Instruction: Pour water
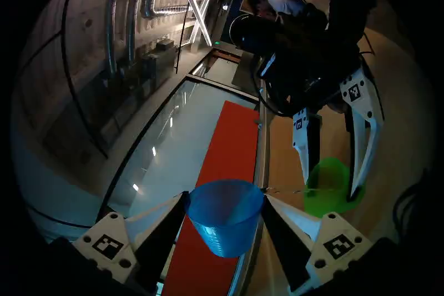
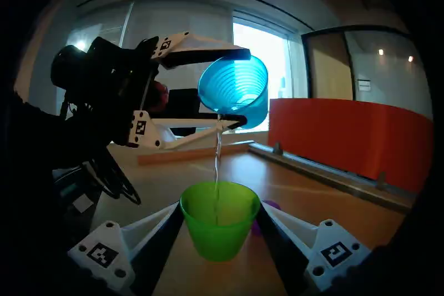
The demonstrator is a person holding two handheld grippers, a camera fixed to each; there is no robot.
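A thin thread of water falls from the lip of the blue cup into the green cup directly under it. The pour is under way, by my reading, though I cannot see how much is left in the blue cup. I hold the blue cup high and tipped well over, mouth toward the green one, so the stream drops into the middle rather than down the rim. My left gripper pinches the blue cup, both fingers pressed on its wall. My right gripper pinches the green cup upright the same way, steadying it so the falling water cannot nudge it. Whether the green cup rests on the wooden tabletop or hangs just above it, I cannot tell. A small purple thing lies just behind it, and a red panel runs along the tabletop's far edge — well apart from the pour.
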